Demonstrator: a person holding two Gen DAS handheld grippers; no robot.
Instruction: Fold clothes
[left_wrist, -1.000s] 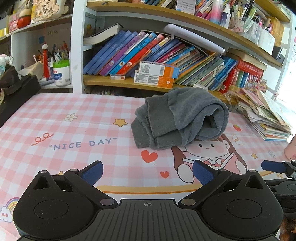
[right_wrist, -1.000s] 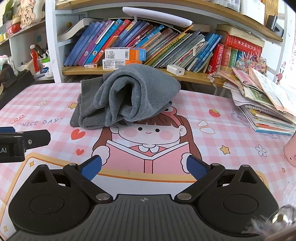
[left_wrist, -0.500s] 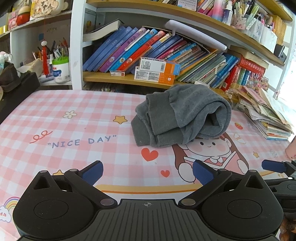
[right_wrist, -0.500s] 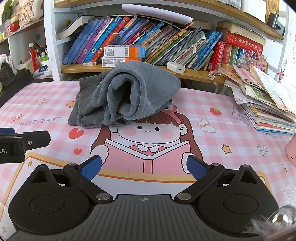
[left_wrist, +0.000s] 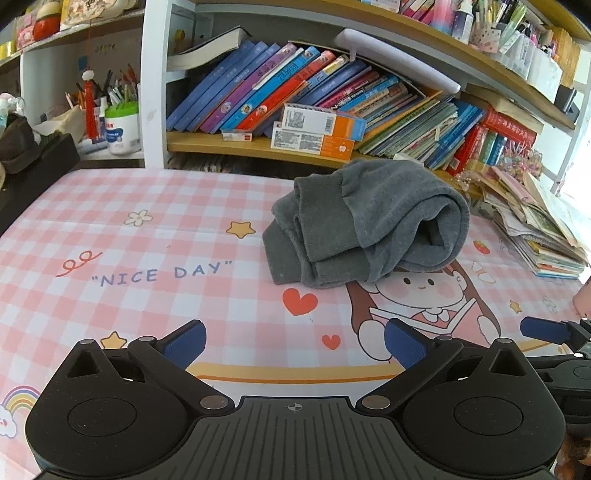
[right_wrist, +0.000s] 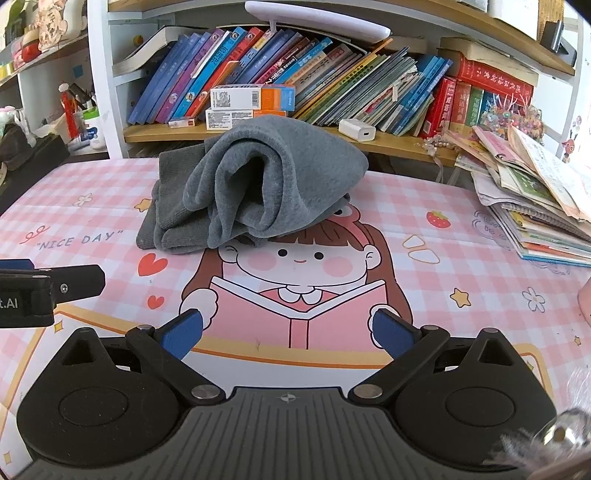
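The grey garment (left_wrist: 365, 225) sits bunched in a loose roll near the back of the table (left_wrist: 147, 258), just in front of the bookshelf (left_wrist: 280, 147), its ribbed cuffs stacked on the left side. From the right wrist view the same heap (right_wrist: 258, 188) overlaps the top of the cartoon girl printed on the pink checked cover. I judge it rolled up rather than neatly folded, so most of the folding looks undone: it wants spreading flat first. My left gripper (left_wrist: 293, 343) hovers low over the near edge, fingers wide apart and empty. My right gripper (right_wrist: 288, 332) is likewise spread wide, holding nothing, well short of the cloth. A stack of magazines (right_wrist: 535, 206) lies off to the right.
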